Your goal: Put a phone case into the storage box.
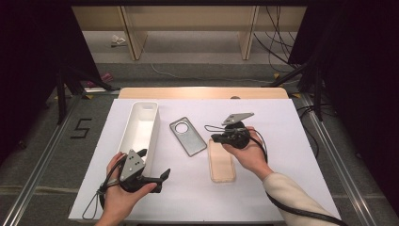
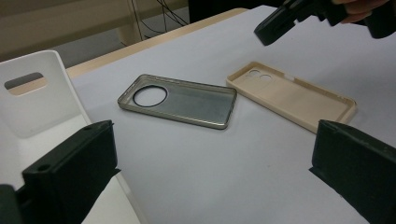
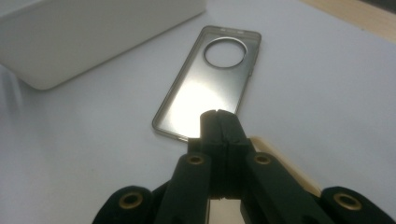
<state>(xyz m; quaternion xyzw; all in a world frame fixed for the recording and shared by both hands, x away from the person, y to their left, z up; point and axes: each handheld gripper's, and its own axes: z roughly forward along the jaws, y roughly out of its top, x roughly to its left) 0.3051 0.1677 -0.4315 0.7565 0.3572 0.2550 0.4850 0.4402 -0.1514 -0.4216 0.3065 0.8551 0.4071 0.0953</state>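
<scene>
Lab: black curtains (image 1: 28, 61), aluminium frame rails (image 1: 42, 155), loose floor cables (image 1: 277, 42).

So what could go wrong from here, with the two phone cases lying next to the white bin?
The right gripper is shut, its tips above the near edge of the grey case; coming down shut, it may shove the case instead of gripping it. The beige case lies close beside the grey one, so a push could knock them together. The left gripper, jaws wide open, sits at the white bin and could bump its wall.
</scene>
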